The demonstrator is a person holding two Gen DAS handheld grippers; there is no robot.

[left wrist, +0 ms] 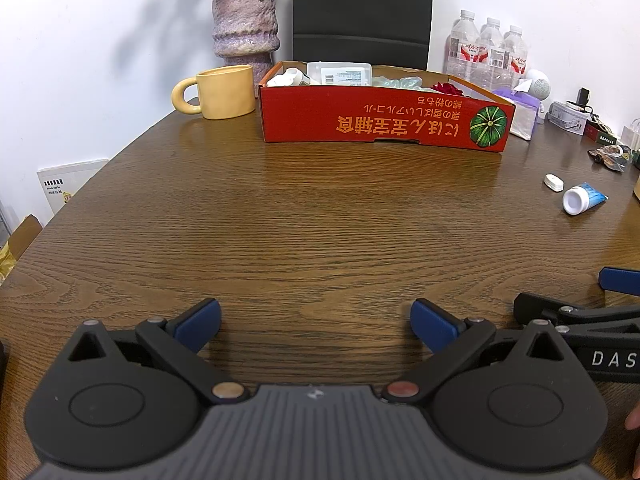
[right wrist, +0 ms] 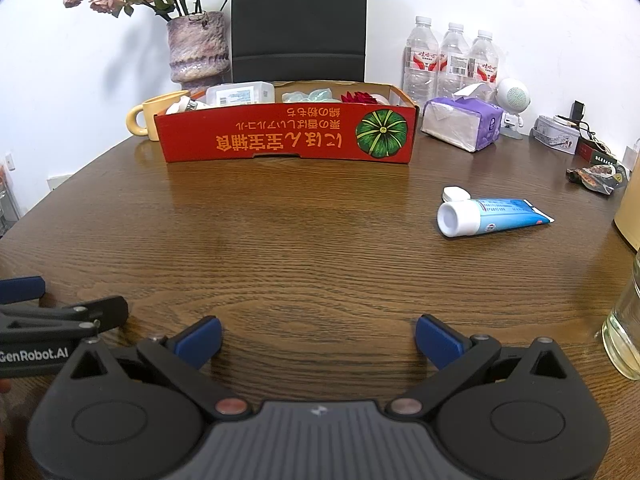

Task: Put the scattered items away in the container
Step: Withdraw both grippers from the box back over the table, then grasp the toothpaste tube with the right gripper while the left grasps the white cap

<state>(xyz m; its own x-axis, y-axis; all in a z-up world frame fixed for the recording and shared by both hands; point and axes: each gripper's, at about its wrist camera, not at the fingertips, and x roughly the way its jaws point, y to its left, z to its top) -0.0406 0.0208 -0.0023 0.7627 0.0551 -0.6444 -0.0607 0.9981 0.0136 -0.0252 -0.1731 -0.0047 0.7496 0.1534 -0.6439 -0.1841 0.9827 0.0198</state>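
Note:
A red cardboard box (left wrist: 384, 124) (right wrist: 288, 136) stands at the far side of the wooden table (left wrist: 280, 220) and holds several items, among them a white pack (right wrist: 245, 93) and a red flower (right wrist: 359, 97). A blue tube with a white cap (right wrist: 486, 216) (left wrist: 582, 199) lies on the table to the right, a small white case (right wrist: 455, 193) (left wrist: 554, 182) touching or just behind it. My left gripper (left wrist: 316, 322) hovers open and empty near the table's front. My right gripper (right wrist: 318, 338) is beside it, also open and empty, the tube ahead and to its right.
A yellow mug (left wrist: 224, 91) and a purple vase (left wrist: 245, 24) stand left of the box. Water bottles (right wrist: 452, 60), a tissue pack (right wrist: 464, 122), a white speaker (right wrist: 513, 98) and a snack wrapper (right wrist: 598, 174) sit to the right. A glass (right wrist: 626, 328) stands at the right edge. A black chair (right wrist: 298, 20) is behind.

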